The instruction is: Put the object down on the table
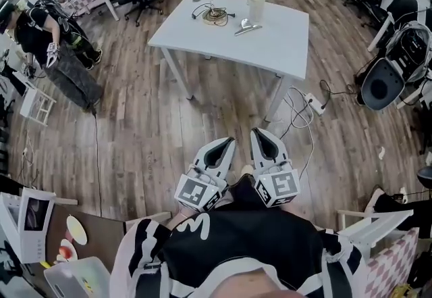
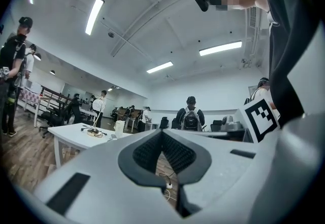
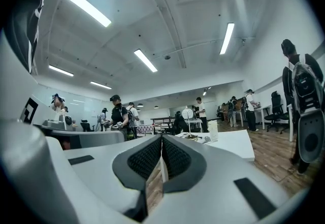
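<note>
Pose: left gripper [image 1: 225, 145] closed, empty | right gripper [image 1: 260, 134] closed, empty | side by side, pointing toward table [image 1: 277, 40]

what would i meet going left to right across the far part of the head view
person in black → desk lamp → cup → power strip on the floor

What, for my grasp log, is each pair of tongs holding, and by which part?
Nothing is held: the left tongs and the right tongs are both shut, with nothing between their jaws.
</note>
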The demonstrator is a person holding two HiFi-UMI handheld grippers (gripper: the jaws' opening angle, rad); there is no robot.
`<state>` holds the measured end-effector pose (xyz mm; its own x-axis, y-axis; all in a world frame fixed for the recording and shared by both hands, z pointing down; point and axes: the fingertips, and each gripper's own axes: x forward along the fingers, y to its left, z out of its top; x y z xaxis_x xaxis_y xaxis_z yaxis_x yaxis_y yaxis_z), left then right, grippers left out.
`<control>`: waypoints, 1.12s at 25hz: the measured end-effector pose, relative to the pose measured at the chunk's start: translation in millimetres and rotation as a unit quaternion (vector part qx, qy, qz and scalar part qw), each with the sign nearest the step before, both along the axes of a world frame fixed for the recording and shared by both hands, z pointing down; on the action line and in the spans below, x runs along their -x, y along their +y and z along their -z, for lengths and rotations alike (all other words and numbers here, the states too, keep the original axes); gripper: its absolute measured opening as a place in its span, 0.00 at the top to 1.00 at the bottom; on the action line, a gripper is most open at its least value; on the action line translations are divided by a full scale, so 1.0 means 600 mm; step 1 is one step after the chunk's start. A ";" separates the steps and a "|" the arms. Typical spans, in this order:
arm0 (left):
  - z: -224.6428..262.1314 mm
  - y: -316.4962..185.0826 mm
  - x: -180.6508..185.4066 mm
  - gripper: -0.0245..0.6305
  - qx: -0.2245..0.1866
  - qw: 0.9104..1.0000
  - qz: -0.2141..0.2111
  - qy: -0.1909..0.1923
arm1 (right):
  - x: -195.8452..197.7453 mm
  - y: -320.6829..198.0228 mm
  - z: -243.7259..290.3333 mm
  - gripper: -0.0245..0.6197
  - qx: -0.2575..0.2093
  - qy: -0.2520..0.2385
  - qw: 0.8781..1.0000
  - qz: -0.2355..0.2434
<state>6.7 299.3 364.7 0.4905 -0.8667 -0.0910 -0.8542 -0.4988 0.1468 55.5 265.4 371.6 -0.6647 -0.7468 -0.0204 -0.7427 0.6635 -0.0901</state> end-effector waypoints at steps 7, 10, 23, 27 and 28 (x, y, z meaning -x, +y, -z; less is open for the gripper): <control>-0.004 0.060 -0.011 0.96 -0.015 1.000 -0.020 -0.018 | 0.004 0.070 0.003 0.93 -0.011 0.002 1.000 0.004; 0.014 0.073 -0.016 0.96 -0.020 1.000 -0.017 -0.004 | -0.004 0.078 0.009 0.93 -0.013 0.003 1.000 -0.002; 0.030 0.081 -0.048 0.96 -0.024 0.999 -0.035 0.008 | -0.030 0.094 0.016 0.93 -0.024 0.011 0.999 -0.019; 0.028 0.083 -0.040 0.96 -0.027 0.999 -0.038 -0.002 | -0.025 0.096 0.020 0.93 -0.026 0.010 0.999 -0.021; 0.024 0.085 -0.039 0.96 -0.030 0.999 -0.042 -0.013 | -0.024 0.098 0.019 0.93 -0.026 0.010 0.999 -0.020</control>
<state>30.3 350.5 350.5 0.5637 -0.8160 -0.1280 -0.8122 -0.5758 0.0939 69.9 323.9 360.2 -0.6351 -0.7710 -0.0466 -0.7700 0.6367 -0.0409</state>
